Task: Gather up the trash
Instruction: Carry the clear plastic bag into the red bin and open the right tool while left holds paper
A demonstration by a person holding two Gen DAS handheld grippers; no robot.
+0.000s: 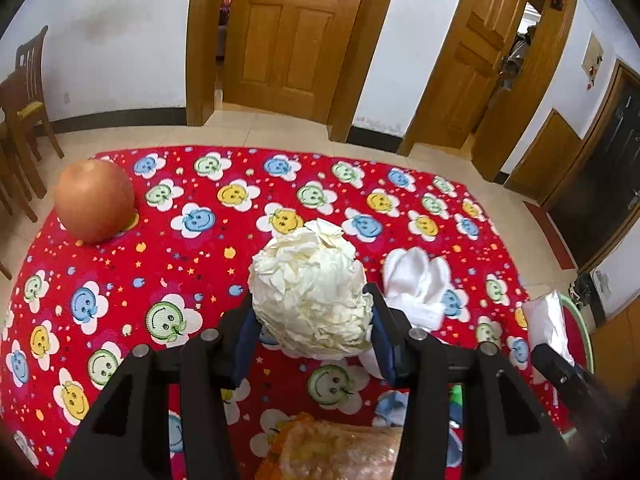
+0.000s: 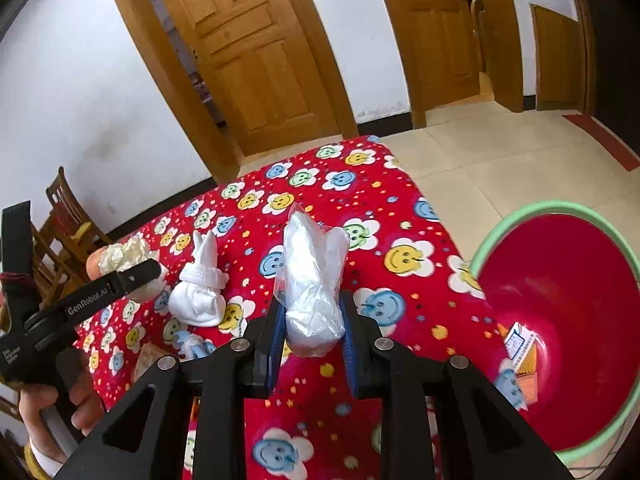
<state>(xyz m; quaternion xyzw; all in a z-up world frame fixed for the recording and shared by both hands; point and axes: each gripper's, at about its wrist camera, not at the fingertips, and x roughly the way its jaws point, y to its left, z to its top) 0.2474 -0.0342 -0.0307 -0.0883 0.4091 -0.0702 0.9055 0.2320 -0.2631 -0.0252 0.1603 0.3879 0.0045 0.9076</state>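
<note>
My left gripper (image 1: 312,316) is shut on a crumpled cream paper ball (image 1: 308,292) and holds it above the red smiley-flower tablecloth (image 1: 168,240). The ball also shows in the right wrist view (image 2: 124,256), in the left gripper (image 2: 132,276). My right gripper (image 2: 312,332) is shut on a crumpled clear plastic bag (image 2: 314,284), held over the table's right part. The red bin with a green rim (image 2: 560,320) stands to the right, below table level, with a small printed packet (image 2: 520,356) inside. A rolled white sock (image 2: 200,292) lies on the cloth between the grippers; it also shows in the left wrist view (image 1: 416,280).
A round orange-brown fruit (image 1: 94,200) sits at the table's far left. An orange-edged snack wrapper (image 1: 332,452) lies near the front edge. Wooden chairs (image 1: 24,112) stand at the left. Two wooden doors (image 1: 288,36) and tiled floor (image 2: 480,152) lie beyond the table.
</note>
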